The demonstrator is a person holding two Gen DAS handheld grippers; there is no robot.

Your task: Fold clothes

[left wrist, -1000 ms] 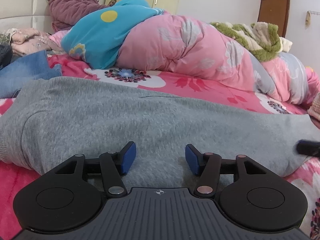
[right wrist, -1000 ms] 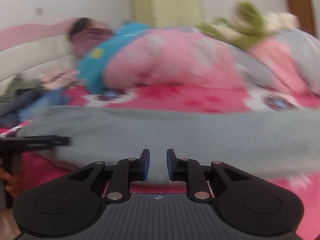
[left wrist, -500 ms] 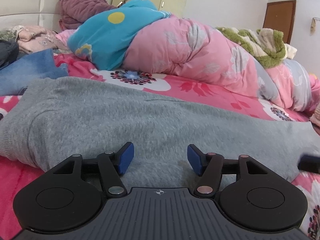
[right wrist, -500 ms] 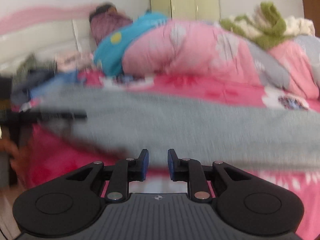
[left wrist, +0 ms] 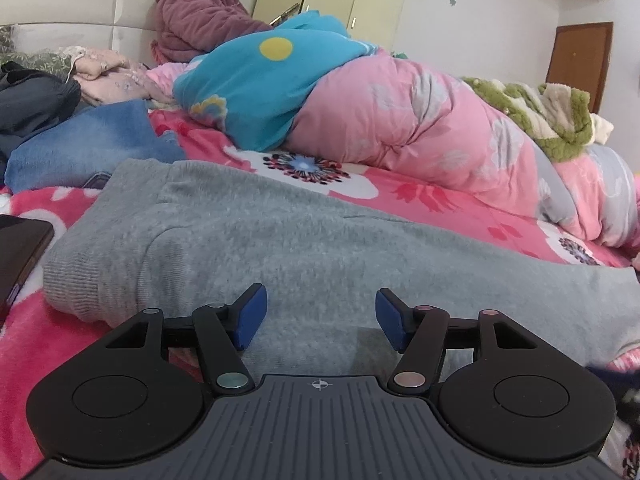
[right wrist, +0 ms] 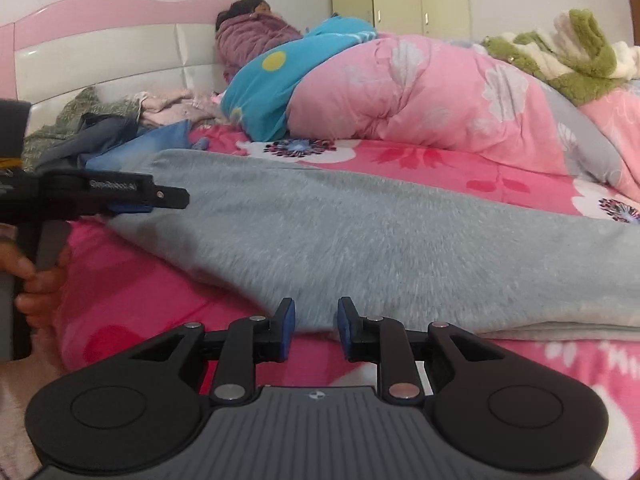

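Both grippers hover low over the bed with nothing clamped; the left gripper, black with blue pads, holds its jaws well apart above the fuzzy grey knit garment, the cloth lying under the gap and no pad pressing on it; the right gripper has its blue pads only a little apart, and they have just been opening, with nothing between them; its tips sit right at the garment's near folded edge, over the pink floral bedsheet.

In the right wrist view the left gripper shows again at nine o'clock, seen from the side, a hand wrapped round its handle.

That grey garment stretches flat across the sheet from nine o'clock to three o'clock in both views; in the left wrist view its ribbed hem bulges at eight o'clock; a dark flat phone lies at the nine o'clock edge, well apart from the left gripper; blue denim cloth sits at ten o'clock, beyond the garment; a puffy pink and turquoise quilt fills twelve to two o'clock; a green and cream fleece blanket rests on it at two o'clock; a person in a plum padded robe leans on the white and pink headboard at eleven o'clock.
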